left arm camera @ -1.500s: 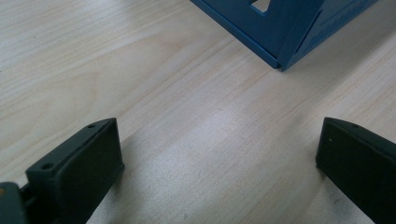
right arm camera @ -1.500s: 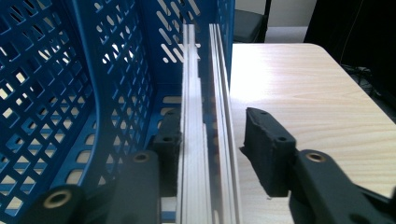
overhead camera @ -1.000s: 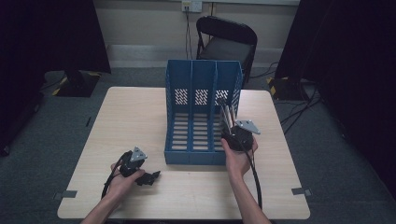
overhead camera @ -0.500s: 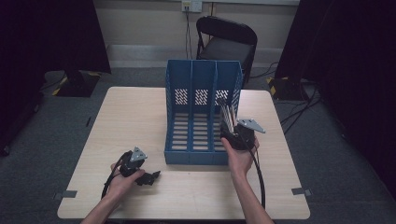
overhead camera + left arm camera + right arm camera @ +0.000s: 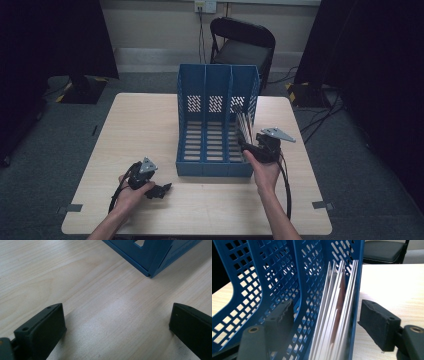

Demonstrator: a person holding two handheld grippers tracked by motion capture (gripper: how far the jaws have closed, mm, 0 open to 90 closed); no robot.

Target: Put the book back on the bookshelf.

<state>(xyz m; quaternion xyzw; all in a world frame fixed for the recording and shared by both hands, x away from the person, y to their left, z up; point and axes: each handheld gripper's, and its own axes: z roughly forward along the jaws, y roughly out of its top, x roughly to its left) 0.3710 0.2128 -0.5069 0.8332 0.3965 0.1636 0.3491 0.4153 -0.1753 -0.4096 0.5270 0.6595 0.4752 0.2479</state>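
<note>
left gripper (image 5: 159, 190): lower left of the high view, resting on the table (image 5: 140, 125) in the person's left hand (image 5: 131, 192). In the left gripper view the jaws stand wide apart over bare wood, nothing between them. Idle; leave it parked.

file rack (image 5: 216, 125): blue, three slots, centre of the high view, open front facing the person. Its near corner (image 5: 150, 262) sits at the upper right of the left gripper view, well apart from those jaws.

sheets (image 5: 337, 315): a stack of thin white cards or papers standing on edge in the rack's rightmost slot, leaning on the outer wall. In the high view they show right of centre (image 5: 243, 125).

right gripper (image 5: 246, 146): right of centre in the high view, at the front of that slot. In the right gripper view the jaws straddle the slot: one pad in the middle slot, one outside the outer wall. Jaws have just been opening; sheets and walls lie between the pads, but neither pad presses on them.

step, my read: letting go of the filed sheets.

do it well: finish opening before pulling back, withdraw straight along the slot, keep the inner pad off the divider so the rack doesn't drag.

risk: a pad snagging a sheet edge and pulling it out.
</note>
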